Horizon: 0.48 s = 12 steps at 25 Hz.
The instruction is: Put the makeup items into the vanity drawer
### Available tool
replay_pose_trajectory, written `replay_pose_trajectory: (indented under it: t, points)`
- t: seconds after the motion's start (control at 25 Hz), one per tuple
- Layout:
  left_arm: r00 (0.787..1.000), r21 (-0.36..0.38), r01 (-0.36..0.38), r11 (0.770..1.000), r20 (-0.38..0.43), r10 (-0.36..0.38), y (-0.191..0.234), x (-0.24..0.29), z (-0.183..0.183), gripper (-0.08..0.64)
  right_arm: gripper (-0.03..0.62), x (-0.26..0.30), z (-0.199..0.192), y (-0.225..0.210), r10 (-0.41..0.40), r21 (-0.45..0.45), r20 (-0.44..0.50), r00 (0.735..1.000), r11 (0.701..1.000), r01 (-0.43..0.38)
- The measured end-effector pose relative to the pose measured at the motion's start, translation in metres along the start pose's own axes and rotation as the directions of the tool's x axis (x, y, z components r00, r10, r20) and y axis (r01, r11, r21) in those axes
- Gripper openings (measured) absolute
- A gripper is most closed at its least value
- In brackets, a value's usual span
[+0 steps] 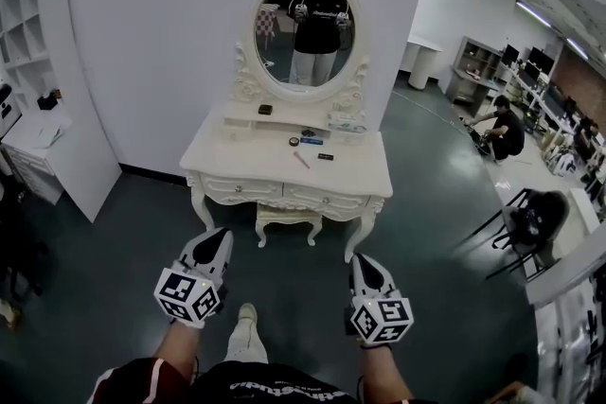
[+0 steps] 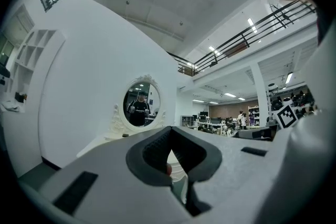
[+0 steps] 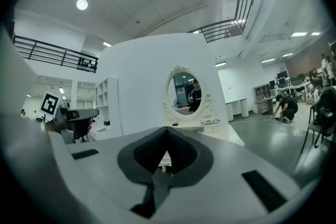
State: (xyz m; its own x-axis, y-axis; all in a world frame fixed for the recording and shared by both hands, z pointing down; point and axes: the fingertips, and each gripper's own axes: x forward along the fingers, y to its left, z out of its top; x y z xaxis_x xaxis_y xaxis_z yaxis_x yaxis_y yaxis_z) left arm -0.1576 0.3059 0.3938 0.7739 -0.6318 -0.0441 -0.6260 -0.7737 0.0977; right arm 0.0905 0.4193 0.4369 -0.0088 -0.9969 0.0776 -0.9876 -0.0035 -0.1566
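Makeup items [image 1: 311, 141], small flat pieces plus a thin pink stick [image 1: 301, 160], lie loose on the glossy cream vanity [image 1: 227, 156] at 12 o'clock, above the closed, carved vanity drawer [image 1: 237, 189]. They are well apart from both grippers. Likely risk: slim, smooth pieces roll or skid off the slick top when pinched, or the drawer front slips from the pads. Left gripper [image 1: 220, 236] at 7 o'clock and right gripper [image 1: 365, 262] at 5 o'clock both have jaws pressed together on nothing.

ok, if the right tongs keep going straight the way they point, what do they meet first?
Probably the vanity, somewhere along its front. Only bare floor shows between it and the right tongs, which are shut and empty. Depth is hard to judge, so the exact spot is uncertain.
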Motion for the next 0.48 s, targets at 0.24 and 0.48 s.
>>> replay_pose_trajectory:
  t: [0.24, 0.48]
  points:
    - [1.0, 0.001, 0.018, 1.0, 0.016, -0.018, 0.036, 0.048, -0.001, 0.003, 0.002, 0.048, 0.018, -0.022, -0.069, -0.041, 0.049, 0.996, 0.997, 0.071]
    - [0.999, -0.007, 0.027, 1.0, 0.022, -0.026, 0.093, 0.108, 0.006, 0.003, 0.002, 0.125, 0.032, -0.034, -0.084, -0.035, 0.052, 0.995, 0.996, 0.086]
